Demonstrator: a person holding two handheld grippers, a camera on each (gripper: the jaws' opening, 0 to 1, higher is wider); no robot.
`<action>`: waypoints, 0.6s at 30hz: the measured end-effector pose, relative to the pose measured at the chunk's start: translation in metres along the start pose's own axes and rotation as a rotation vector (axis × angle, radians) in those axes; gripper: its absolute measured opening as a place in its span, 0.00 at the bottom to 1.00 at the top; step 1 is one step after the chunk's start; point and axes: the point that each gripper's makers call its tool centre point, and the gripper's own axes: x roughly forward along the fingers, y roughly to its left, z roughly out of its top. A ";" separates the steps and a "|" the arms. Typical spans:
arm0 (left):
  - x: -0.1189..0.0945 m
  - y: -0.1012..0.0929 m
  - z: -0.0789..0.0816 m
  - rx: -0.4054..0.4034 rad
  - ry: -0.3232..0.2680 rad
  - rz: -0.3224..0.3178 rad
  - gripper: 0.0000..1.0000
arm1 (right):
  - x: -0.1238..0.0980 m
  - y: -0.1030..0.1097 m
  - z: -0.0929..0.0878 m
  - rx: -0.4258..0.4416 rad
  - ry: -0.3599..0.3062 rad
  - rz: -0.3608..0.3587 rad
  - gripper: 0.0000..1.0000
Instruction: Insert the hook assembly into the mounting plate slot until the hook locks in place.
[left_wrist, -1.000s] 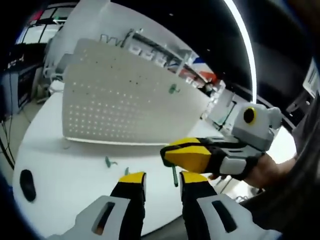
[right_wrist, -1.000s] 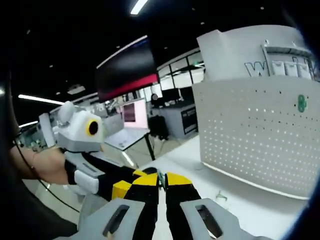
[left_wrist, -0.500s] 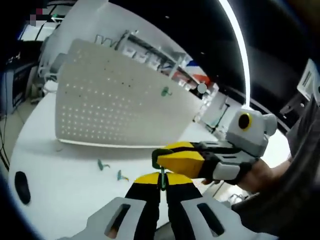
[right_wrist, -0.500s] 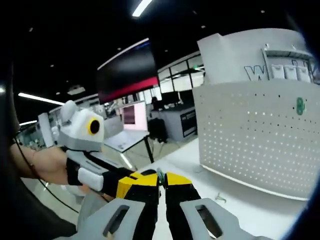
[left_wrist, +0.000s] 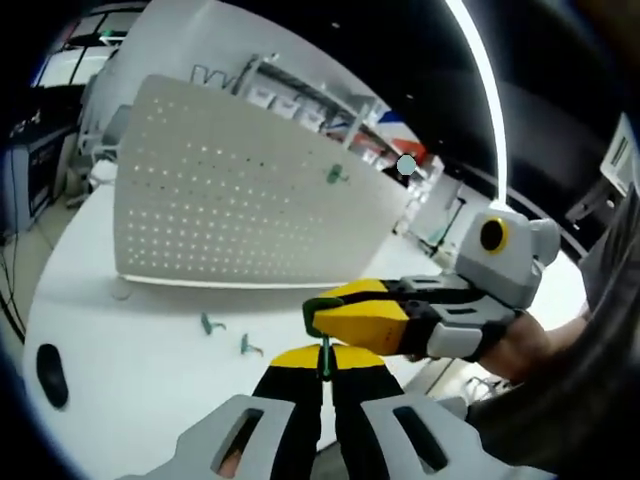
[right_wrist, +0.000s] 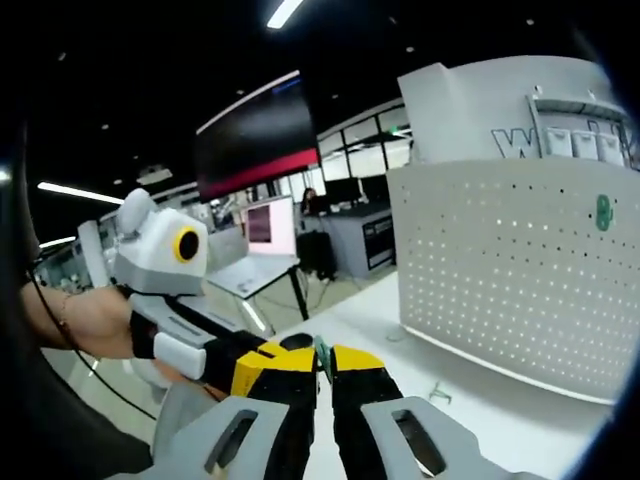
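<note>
A thin green hook (left_wrist: 324, 358) stands between the yellow tips of my left gripper (left_wrist: 324, 352), which is shut on its lower end. My right gripper (left_wrist: 316, 314) reaches in from the right and is shut on the hook's upper, bent end. In the right gripper view the same hook (right_wrist: 321, 352) shows as a green sliver in my right gripper (right_wrist: 321, 358), with the left gripper (right_wrist: 268, 362) touching from the left. The white perforated mounting plate (left_wrist: 230, 205) stands upright on the table behind, also seen as the plate (right_wrist: 520, 270) at right.
One green hook (left_wrist: 337, 175) hangs on the plate's upper right, seen too as the hook (right_wrist: 603, 210). Two loose hooks (left_wrist: 208, 323) (left_wrist: 248, 345) lie on the white table (left_wrist: 130, 350) before the plate. A black object (left_wrist: 50, 372) lies at the table's left. A hand holds each gripper.
A second ago my left gripper stood open beside the hook held by the right gripper. It has since shut on the hook's lower end; both now hold it, barely moving.
</note>
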 end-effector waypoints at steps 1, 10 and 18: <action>0.000 0.000 0.000 0.001 0.000 0.002 0.01 | 0.000 0.000 0.000 -0.003 -0.001 -0.001 0.03; 0.000 0.004 0.000 0.016 0.019 0.032 0.01 | -0.005 -0.003 0.006 -0.020 -0.014 -0.012 0.07; -0.006 0.014 0.000 0.005 0.013 0.070 0.01 | -0.016 -0.002 0.021 -0.024 -0.044 -0.011 0.07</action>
